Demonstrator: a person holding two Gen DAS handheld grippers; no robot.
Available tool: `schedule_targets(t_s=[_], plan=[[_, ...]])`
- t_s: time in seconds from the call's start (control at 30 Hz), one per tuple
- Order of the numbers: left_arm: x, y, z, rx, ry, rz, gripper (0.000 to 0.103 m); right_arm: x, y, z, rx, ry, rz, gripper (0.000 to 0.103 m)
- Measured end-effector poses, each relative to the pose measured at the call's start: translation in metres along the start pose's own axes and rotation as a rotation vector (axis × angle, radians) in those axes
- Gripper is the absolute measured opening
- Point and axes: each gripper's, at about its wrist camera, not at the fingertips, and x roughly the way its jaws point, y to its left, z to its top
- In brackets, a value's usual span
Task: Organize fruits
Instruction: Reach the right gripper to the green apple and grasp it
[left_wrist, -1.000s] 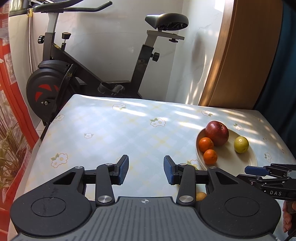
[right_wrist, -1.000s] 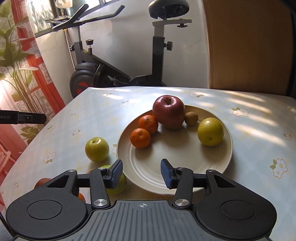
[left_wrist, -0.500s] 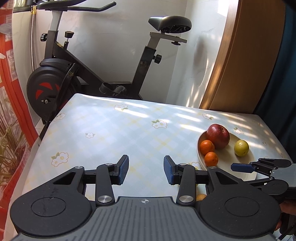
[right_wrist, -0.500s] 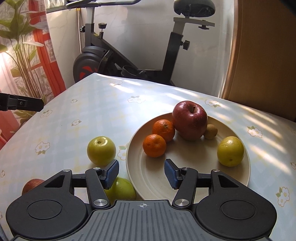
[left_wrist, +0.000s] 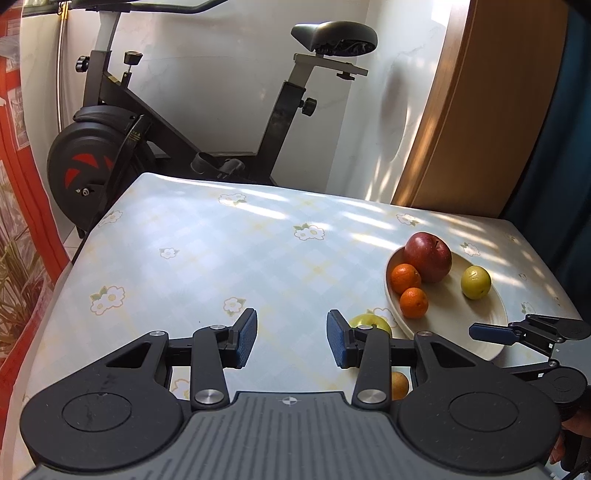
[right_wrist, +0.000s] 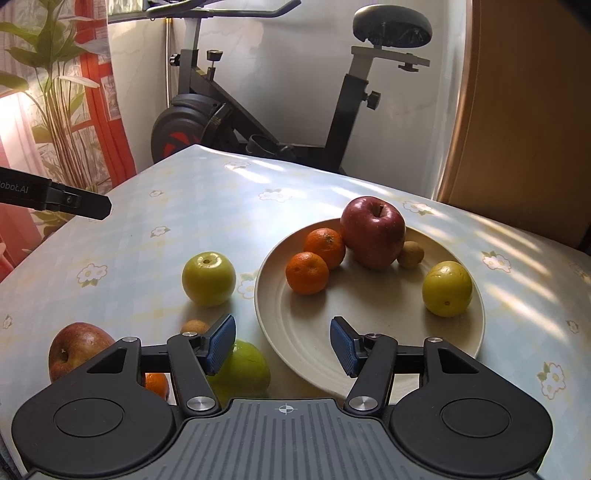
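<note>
A cream plate (right_wrist: 284, 350) holds a red apple (right_wrist: 373, 230), two oranges (right_wrist: 307, 272), a small brown fruit (right_wrist: 410, 254) and a yellow-green fruit (right_wrist: 447, 288). Loose on the tablecloth to its left lie a green apple (right_wrist: 208, 278), a second green apple (right_wrist: 245, 369), a red apple (right_wrist: 79, 350), an orange (right_wrist: 157, 384) and a small brown fruit (right_wrist: 194, 326). My right gripper (right_wrist: 282, 345) hovers over the plate's near-left rim, its jaws opening with nothing between them. My left gripper (left_wrist: 291, 339) stands open over bare cloth, left of the plate (left_wrist: 450, 325).
An exercise bike (left_wrist: 155, 140) stands behind the table's far edge, and a wooden panel (left_wrist: 480, 110) rises at the back right. A red curtain and a plant (right_wrist: 66, 110) are off the table's left side. The tablecloth (left_wrist: 240, 251) stretches to the far left.
The right gripper's jaws have widened, and its view has rolled and slid so that more of the loose fruit shows at the lower left. The left gripper has stayed in place.
</note>
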Motion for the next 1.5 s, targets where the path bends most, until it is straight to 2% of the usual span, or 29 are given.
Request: schedule_targets(t_s=[0.2, 0.5, 0.63, 0.9, 1.03, 1.23, 1.5], plan=[[0.000, -0.002, -0.005, -0.001, 0.010, -0.009, 0.044, -0.018, -0.001, -0.015, 0.001, -0.009, 0.015, 0.054], [-0.001, -0.002, -0.012, -0.014, 0.020, -0.020, 0.044, -0.037, -0.016, -0.032, 0.086, 0.004, 0.037, 0.054], [-0.003, -0.002, -0.015, -0.028, 0.018, -0.027, 0.044, -0.042, -0.025, -0.031, 0.163, -0.014, 0.096, 0.054], [-0.006, -0.005, -0.023, -0.050, 0.017, -0.031, 0.044, -0.020, -0.010, -0.034, 0.165, 0.054, 0.169, 0.055], [-0.006, -0.007, -0.027, -0.053, 0.018, -0.031, 0.044, -0.004, -0.013, -0.030, 0.222, 0.080, 0.218, 0.052], [-0.005, -0.008, -0.030, -0.067, 0.027, -0.031, 0.044, 0.008, -0.011, -0.024, 0.211, 0.088, 0.217, 0.044], [0.002, -0.009, -0.030, -0.061, 0.054, -0.044, 0.044, -0.001, -0.014, -0.029, 0.180, 0.064, 0.191, 0.043]])
